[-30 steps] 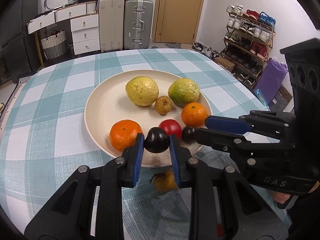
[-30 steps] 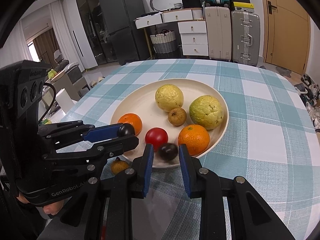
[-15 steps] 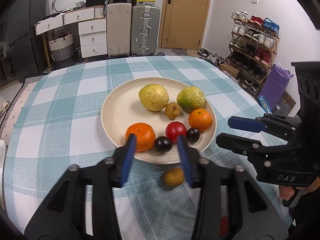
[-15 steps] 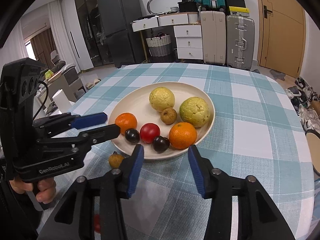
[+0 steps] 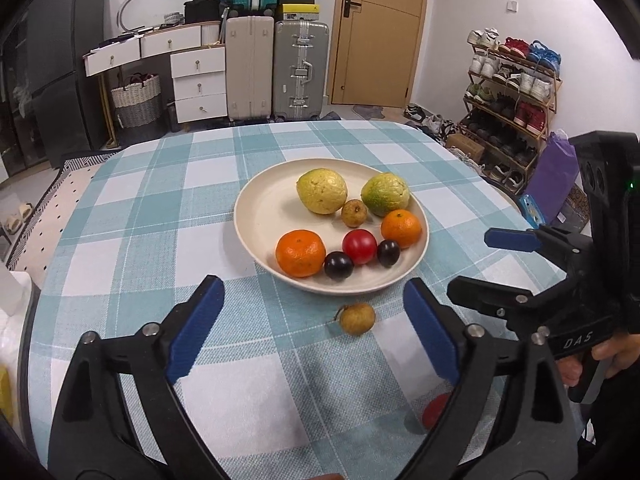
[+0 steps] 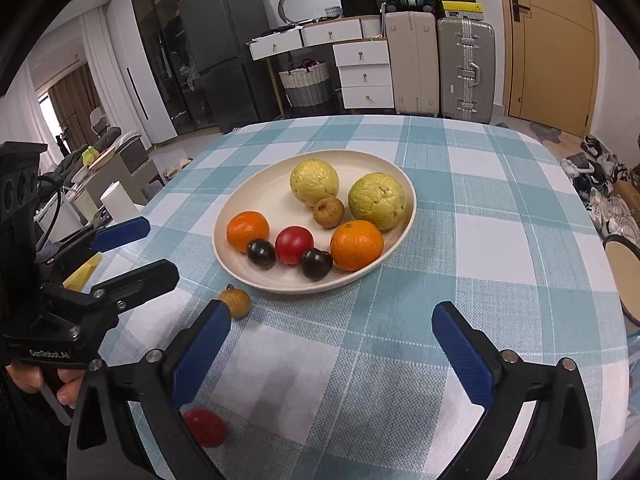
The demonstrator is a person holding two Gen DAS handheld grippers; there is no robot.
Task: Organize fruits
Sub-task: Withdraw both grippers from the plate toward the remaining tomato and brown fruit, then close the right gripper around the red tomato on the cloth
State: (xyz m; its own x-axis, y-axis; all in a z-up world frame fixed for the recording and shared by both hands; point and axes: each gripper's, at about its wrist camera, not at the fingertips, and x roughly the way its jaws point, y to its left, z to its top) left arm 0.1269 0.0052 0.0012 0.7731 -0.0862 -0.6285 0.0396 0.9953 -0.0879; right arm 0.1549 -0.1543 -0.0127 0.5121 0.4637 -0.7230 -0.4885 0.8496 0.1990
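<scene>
A round table point(image 5: 168, 208) is covered by a cloth checked in teal and white. A wide, shallow, cream-coloured plate point(image 5: 260, 216) is set on the cloth near the middle of the table, and fruit is carried in it. A small, round, brownish-yellow fruit with a short stem point(image 5: 356, 319) is seen lying directly on the cloth, just beside the near rim of the plate and apart from it. A small red round fruit point(image 6: 205, 427) is seen nearer the table's front edge, also on the cloth, partly hidden behind a gripper finger. A yellow object point(image 6: 82, 274) is glimpsed at the table's left edge; its kind cannot be told.
</scene>
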